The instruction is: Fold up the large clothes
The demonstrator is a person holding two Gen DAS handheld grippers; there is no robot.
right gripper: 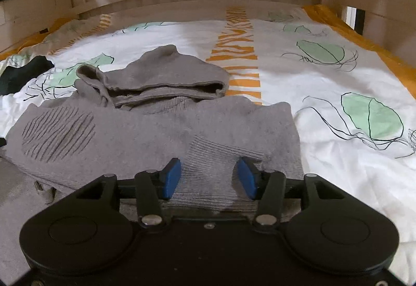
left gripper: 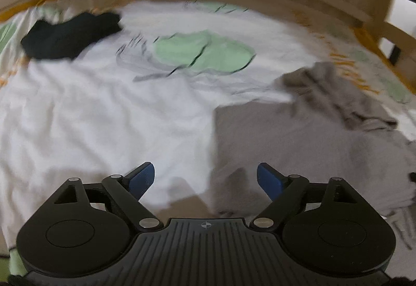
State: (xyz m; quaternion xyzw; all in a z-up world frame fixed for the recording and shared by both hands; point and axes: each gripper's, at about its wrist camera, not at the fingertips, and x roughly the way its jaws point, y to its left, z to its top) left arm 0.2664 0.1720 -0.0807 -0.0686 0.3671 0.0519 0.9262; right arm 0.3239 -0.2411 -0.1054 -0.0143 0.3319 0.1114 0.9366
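Your right gripper (right gripper: 209, 176) has its jaws spread around the ribbed cuff (right gripper: 208, 182) of the grey hoodie (right gripper: 145, 129); your left gripper (left gripper: 205, 179) is spread too, empty. Closing too shallow may let the cuff slip and wrinkle the sleeve.

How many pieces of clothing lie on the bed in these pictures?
2. A grey hooded sweater lies spread in front of the right gripper, its ribbed cuff between the open fingers. A dark garment lies crumpled at the far left. Others may be hidden outside view.
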